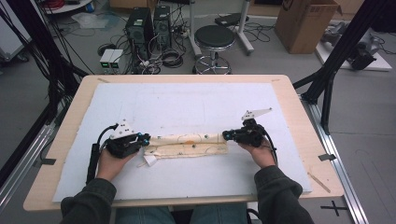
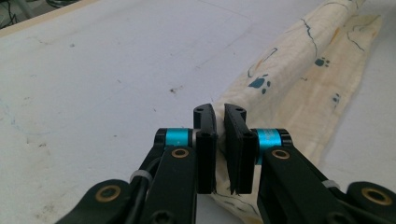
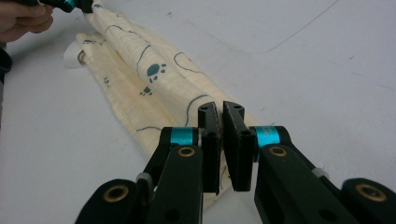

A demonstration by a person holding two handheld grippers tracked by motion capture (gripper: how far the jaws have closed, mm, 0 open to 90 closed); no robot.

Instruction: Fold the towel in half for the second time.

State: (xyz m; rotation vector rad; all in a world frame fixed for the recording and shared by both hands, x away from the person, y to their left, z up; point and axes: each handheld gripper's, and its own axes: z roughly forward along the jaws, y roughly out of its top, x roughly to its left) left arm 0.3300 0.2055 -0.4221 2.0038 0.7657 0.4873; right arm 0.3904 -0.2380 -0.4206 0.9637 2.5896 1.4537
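High view: cream paw-print muslin cloth [image 1: 187, 144], folded into a long strip across the white mat [image 1: 187, 100], near centre; left gripper [image 1: 145, 138] and right gripper [image 1: 226, 135] each clenched on an end, mid-fold; next likely another fold, needing both ends carried together.

Both grippers black. Left gripper [image 2: 219, 116] and right gripper [image 3: 220, 112]: flat black jaw pads, cyan anodised collars behind them, brass-coloured rivets at the link pivots. Grey three-cornered plate on top of each, black cable trailing. Person wears dark olive sleeves [image 1: 91, 198] and blue jeans.
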